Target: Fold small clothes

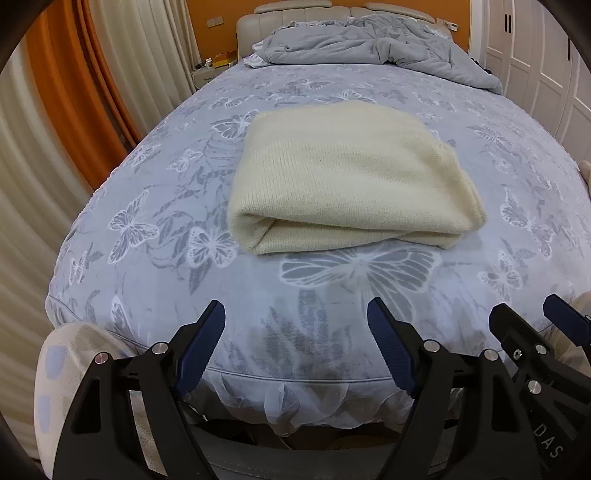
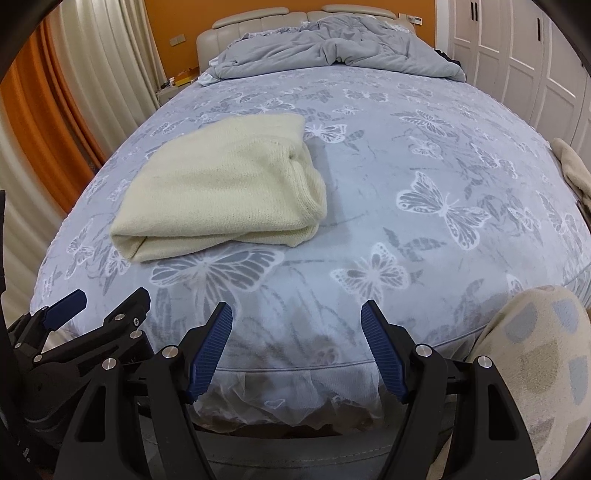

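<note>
Right now, a cream-coloured knitted garment folded into a thick rectangle (image 1: 347, 177) lies flat on the pale blue bedsheet printed with white and grey butterflies (image 1: 332, 295), roughly mid-bed and a little toward the foot. Its rolled fold faces the foot of the bed, and layered edges show at its right end in the right wrist view (image 2: 221, 188).

Both tools hang at the foot of the bed, well apart from the garment and touching nothing. The left hand-held gripper (image 1: 295, 317) has its dark blue ribbed pads (image 1: 201, 350) spread wide, with only sheet visible in the gap. The right hand-held gripper (image 2: 296, 317) is likewise spread, its pads (image 2: 384, 354) empty. The two sit side by side: the right one appears at the lower right edge of the left view (image 1: 532, 317), and the left one at the lower left of the right view (image 2: 107, 299).

At the head of the bed, a rumpled grey duvet (image 1: 369, 48) is heaped against a beige padded headboard (image 1: 295, 18). Orange and cream striped curtains (image 1: 74, 92) hang along the left, and white panelled wardrobe doors (image 2: 517, 48) stand on the right. A beige cloth (image 2: 572, 170) lies at the bed's right edge. The person's knees in cream patterned trousers (image 2: 535, 350) show at the bottom corners.
</note>
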`<action>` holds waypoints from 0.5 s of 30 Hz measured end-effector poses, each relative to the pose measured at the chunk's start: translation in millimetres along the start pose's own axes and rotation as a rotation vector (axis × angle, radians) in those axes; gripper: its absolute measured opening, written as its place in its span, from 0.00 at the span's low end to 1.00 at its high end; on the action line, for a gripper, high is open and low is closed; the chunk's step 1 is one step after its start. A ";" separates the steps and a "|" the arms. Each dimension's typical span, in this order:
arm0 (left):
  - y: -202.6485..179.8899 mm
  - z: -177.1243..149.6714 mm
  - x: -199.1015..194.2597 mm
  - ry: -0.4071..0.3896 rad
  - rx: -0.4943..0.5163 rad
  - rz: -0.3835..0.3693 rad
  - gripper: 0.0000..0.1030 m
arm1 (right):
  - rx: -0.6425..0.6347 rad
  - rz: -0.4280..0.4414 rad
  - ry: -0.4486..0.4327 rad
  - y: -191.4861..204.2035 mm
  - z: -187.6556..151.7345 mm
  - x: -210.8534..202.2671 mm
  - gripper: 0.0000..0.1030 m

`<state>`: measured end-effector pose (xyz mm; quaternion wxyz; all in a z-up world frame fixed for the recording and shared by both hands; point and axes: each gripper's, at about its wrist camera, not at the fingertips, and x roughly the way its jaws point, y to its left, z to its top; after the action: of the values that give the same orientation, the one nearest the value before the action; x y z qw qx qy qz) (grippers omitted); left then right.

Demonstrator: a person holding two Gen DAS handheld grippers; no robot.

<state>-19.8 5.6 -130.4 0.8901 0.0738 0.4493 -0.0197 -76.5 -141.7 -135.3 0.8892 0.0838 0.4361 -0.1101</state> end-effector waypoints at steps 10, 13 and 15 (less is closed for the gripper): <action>1.6 -5.1 9.2 -0.004 -0.016 0.010 0.75 | 0.000 -0.008 0.015 3.3 -3.2 8.1 0.69; 2.0 -7.0 9.4 -0.010 -0.021 0.009 0.75 | 0.001 -0.008 0.018 3.5 -3.6 8.6 0.69; 1.5 -8.2 10.4 -0.014 -0.016 0.007 0.75 | 0.000 -0.012 0.022 4.6 -4.4 9.3 0.69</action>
<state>-20.0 8.7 -143.4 0.8938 0.0681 0.4431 -0.0138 -73.0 -137.4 -145.1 0.8838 0.0824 0.4461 -0.1147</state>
